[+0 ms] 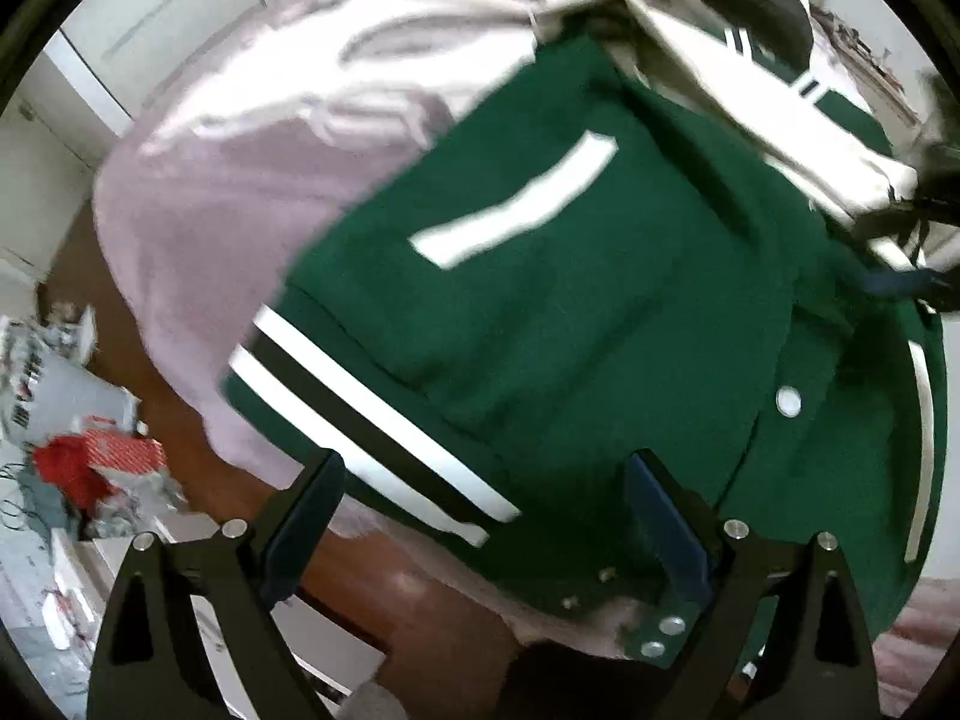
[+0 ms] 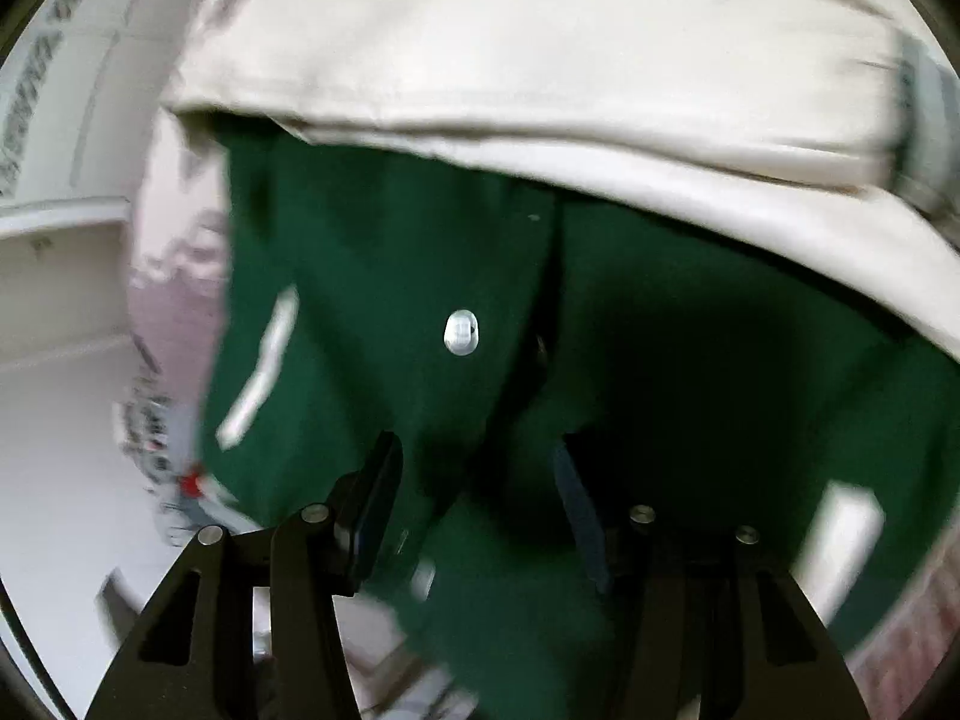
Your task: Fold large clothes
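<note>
A: Where's the green jacket [image 1: 540,312]?
B: Spread on the pink bed [image 1: 198,204]. Left gripper [image 1: 480,516] jaws apart, empty, above its hem.
A: Right gripper [image 2: 474,498]?
B: Half apart; whether it holds fabric, I can't tell.

The left gripper [image 1: 486,516] points steeply downward, its two black fingers spread wide at seven and five o'clock, gripping nothing. The right gripper [image 2: 480,498] also tilts downward, fingers half apart around green fabric.
</note>
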Motion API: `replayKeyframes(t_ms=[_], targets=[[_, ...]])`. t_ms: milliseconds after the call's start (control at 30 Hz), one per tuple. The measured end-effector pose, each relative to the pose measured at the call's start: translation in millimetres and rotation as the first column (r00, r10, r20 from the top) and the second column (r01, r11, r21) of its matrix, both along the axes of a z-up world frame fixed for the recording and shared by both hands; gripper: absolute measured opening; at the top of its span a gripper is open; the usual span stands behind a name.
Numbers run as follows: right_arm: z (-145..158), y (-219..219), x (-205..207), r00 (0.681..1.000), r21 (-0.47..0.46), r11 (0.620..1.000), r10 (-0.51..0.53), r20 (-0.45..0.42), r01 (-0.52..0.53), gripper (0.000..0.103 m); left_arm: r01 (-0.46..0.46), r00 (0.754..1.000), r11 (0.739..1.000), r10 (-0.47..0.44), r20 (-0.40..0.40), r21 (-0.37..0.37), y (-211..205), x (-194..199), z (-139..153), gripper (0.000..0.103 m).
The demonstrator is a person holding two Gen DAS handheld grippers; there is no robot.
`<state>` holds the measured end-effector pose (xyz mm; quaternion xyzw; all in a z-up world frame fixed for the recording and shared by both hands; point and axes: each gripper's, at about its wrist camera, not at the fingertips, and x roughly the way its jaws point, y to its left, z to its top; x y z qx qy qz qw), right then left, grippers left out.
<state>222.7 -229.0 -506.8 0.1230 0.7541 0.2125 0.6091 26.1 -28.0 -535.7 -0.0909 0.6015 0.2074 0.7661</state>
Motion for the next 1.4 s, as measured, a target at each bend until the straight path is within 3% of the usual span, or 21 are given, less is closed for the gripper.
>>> replayKeyframes(t_ms=[100,200,233,367,500,600,767,833,900,933,1067,1233,1267,1300,1333,1400], targets=[[46.8,-58.6,-10.9,0.996,0.019,0.996,-0.089,0.011,0.089,0.055,0.03,0.999,0.996,-0.031,0.012,0.088,-22.9,-3.5,27.3,0.095],[74.7,-133.1,-20.3,0.984,-0.055,0.983,-0.172,0.039,0.174,0.059,0.159,0.987,0.968,-0.163,0.005,0.195,-82.8,-9.6,51.7,0.095],[79.6,-158.7,-22.2,0.979,-0.086,0.976,-0.198,0.042,0.201,0.06,0.221,0.974,0.947,-0.226,-0.006,0.231,-107.8,-7.7,56.2,0.095],[71.8,-224.4,-14.1,0.977,-0.151,0.965,-0.213,0.012,0.212,0.06,0.478,0.871,0.814,-0.488,-0.055,0.329,-233.0,-12.5,56.7,0.095],[43.2,-289.0,13.4,0.989,-0.105,0.984,-0.149,-0.015,0.146,0.061,0.577,0.811,0.739,-0.567,-0.14,0.348,-322.9,-12.7,28.6,0.095],[18.5,-302.2,27.1,0.993,-0.051,0.993,-0.105,-0.059,0.102,0.062,0.604,0.797,0.708,-0.542,-0.267,0.367,-367.6,1.7,-10.4,0.095],[-25.5,-322.8,66.4,0.991,0.109,0.992,-0.048,-0.128,0.062,0.067,0.563,0.815,0.701,-0.382,-0.437,0.438,-371.4,35.9,-74.8,0.095],[-46.9,-319.4,85.5,0.989,0.193,0.98,-0.03,-0.147,0.059,0.068,0.513,0.841,0.731,-0.321,-0.436,0.451,-354.3,48.2,-80.4,0.095],[-66.0,-312.9,102.2,0.985,0.259,0.963,-0.029,-0.169,0.072,0.069,0.461,0.87,0.766,-0.29,-0.399,0.448,-336.1,56.7,-73.1,0.072],[-74.3,-308.5,112.7,0.984,0.302,0.95,-0.03,-0.176,0.083,0.072,0.441,0.882,0.779,-0.284,-0.376,0.445,-329.5,58.8,-67.5,0.046],[-100.3,-290.5,150.7,0.977,0.431,0.884,-0.108,-0.184,0.179,0.078,0.389,0.913,0.817,-0.28,-0.297,0.425,-312.5,64.7,-44.2,0.024],[-145.7,-266.4,180.0,0.93,0.462,0.815,-0.242,-0.277,0.35,0.08,0.396,0.915,0.824,-0.315,-0.253,0.406,-306.6,61.1,-16.7,0.02],[-146.7,-262.2,182.2,0.928,0.474,0.804,-0.257,-0.269,0.36,0.076,0.401,0.913,0.822,-0.322,-0.25,0.405,-307.0,59.6,-13.3,0.02],[-141.9,-256.1,183.6,0.934,0.491,0.796,-0.269,-0.237,0.354,0.061,0.404,0.912,0.824,-0.328,-0.246,0.397,-304.6,59.2,-8.5,0.02],[-135.0,-248.2,183.7,0.942,0.475,0.815,-0.258,-0.215,0.332,0.016,0.402,0.913,0.83,-0.334,-0.235,0.386,-305.0,58.4,-3.9,0.02],[-112.3,-239.3,179.8,0.948,0.424,0.848,-0.269,-0.17,0.317,0.016,0.389,0.92,0.849,-0.339,-0.196,0.358,-297.6,54.0,11.4,0.02]])
